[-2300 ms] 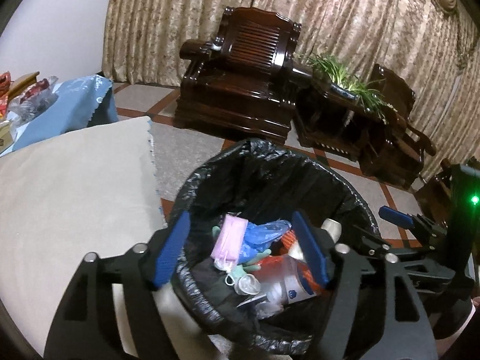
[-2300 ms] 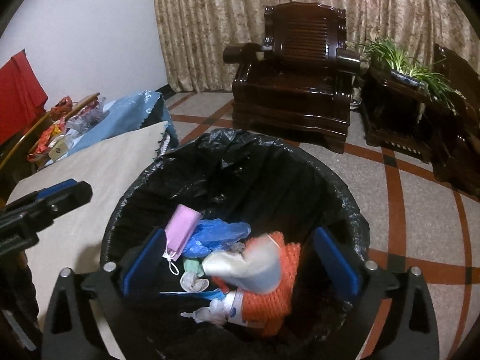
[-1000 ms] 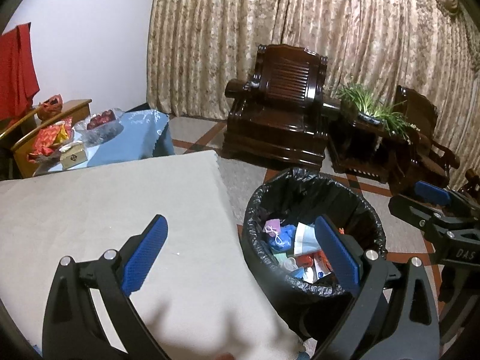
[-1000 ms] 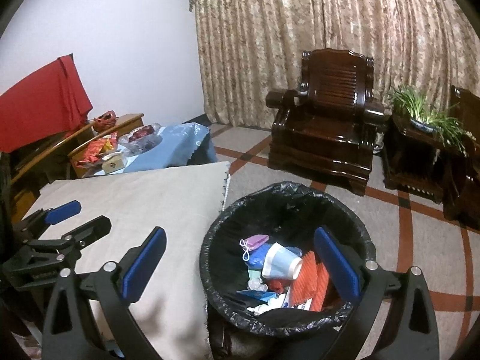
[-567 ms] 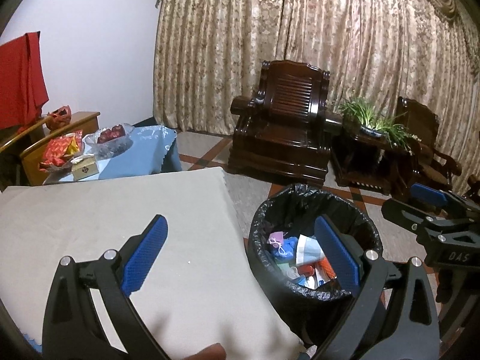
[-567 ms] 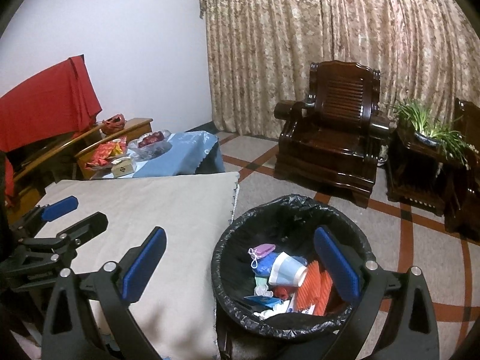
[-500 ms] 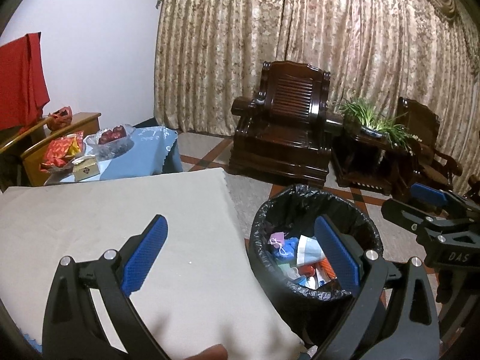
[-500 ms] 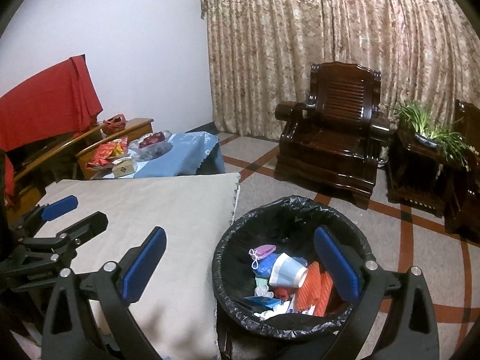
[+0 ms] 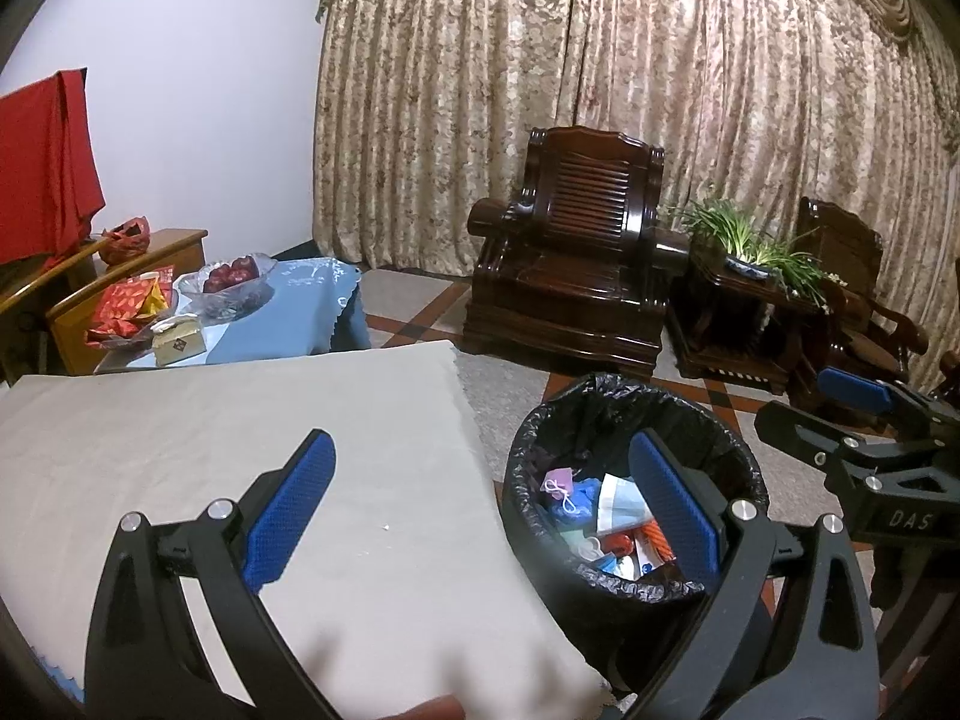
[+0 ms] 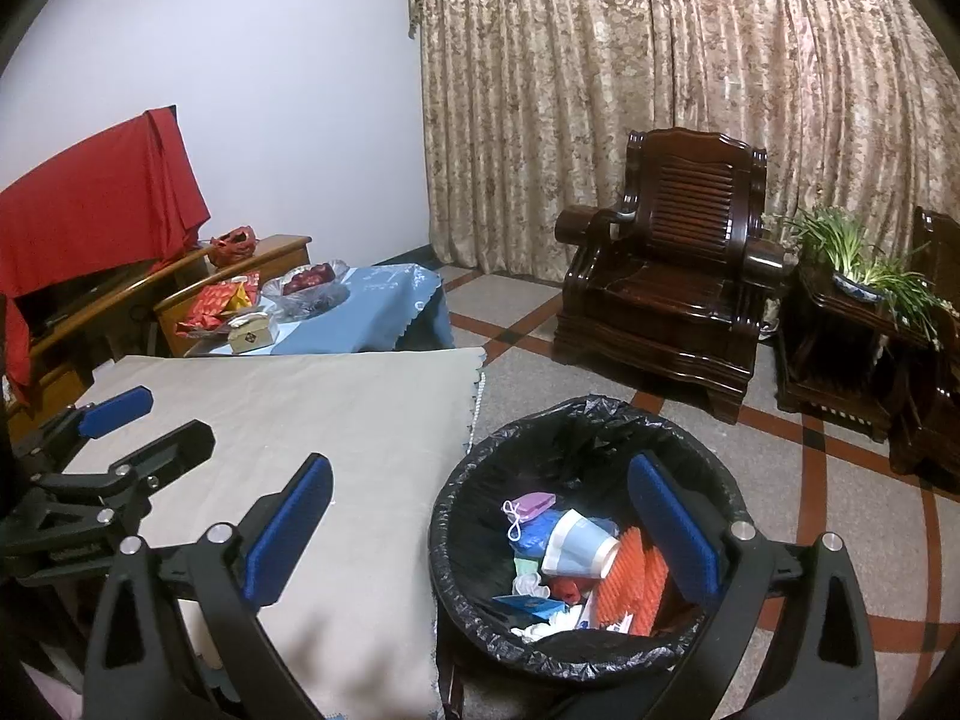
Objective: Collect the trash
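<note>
- Sitting on the floor, the trash bin (image 10: 576,546), lined with a black bag, lies ahead and below both tools, just off the right edge of the tabletop (image 9: 252,456).
- Inside it lie a paper cup (image 10: 579,543), a pink mask (image 10: 531,504), an orange ribbed piece (image 10: 636,576) and some smaller scraps too jumbled to name.
- From the left tool (image 9: 480,516) the bin is ahead and to the right, partly behind its right finger; from the right tool (image 10: 480,534) it lies nearly straight ahead, between the fingers' line of sight.
- Both tools gape wide, and neither has hold of anything.
- By my judgement the right tool is the nearer to the bin; the left one hangs over the cloth-covered tabletop.
- No loose trash shows on the cloth, so collecting looks finished or nearly so, though the nearest strip of the tabletop is cut off behind the tools' bodies.
- Beyond the tabletop stands a blue-clothed side table (image 10: 360,312) with a glass bowl (image 10: 312,288), well apart from either tool.
- A blurred fingertip-like shape at the bottom edge of the left wrist view cannot be made out.
</note>
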The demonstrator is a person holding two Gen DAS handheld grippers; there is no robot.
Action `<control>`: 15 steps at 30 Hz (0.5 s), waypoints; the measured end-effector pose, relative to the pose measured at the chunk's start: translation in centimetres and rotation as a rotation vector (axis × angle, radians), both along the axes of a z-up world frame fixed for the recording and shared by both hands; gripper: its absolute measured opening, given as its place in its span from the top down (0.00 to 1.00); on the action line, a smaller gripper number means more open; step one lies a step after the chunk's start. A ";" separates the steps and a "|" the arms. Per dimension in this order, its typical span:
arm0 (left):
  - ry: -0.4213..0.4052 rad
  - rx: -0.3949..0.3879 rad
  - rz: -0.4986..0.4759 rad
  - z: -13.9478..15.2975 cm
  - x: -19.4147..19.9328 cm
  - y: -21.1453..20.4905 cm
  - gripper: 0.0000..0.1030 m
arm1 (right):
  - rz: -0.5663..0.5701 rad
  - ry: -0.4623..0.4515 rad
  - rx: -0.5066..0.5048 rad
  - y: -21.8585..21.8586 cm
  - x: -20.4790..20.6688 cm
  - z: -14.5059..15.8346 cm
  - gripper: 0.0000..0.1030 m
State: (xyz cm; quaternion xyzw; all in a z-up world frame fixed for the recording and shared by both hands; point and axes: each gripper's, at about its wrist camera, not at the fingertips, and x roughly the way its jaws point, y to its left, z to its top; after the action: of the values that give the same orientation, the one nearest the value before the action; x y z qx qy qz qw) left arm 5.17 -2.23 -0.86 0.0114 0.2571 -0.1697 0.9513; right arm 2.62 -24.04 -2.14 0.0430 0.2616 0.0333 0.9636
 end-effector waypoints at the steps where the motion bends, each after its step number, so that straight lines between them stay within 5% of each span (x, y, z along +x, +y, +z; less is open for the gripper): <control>1: 0.000 0.000 0.001 0.0 0.0 0.0 0.07 | 0.000 0.000 0.000 0.0 0.0 0.0 0.06; 15: -0.001 0.003 0.003 0.3 0.0 0.3 0.07 | 0.001 0.000 0.000 0.2 0.0 0.0 0.06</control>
State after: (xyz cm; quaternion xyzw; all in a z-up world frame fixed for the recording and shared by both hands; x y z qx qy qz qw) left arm 5.18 -1.94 -0.57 0.0124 0.2571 -0.1679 0.9516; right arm 2.63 -23.88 -2.15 0.0429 0.2618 0.0335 0.9636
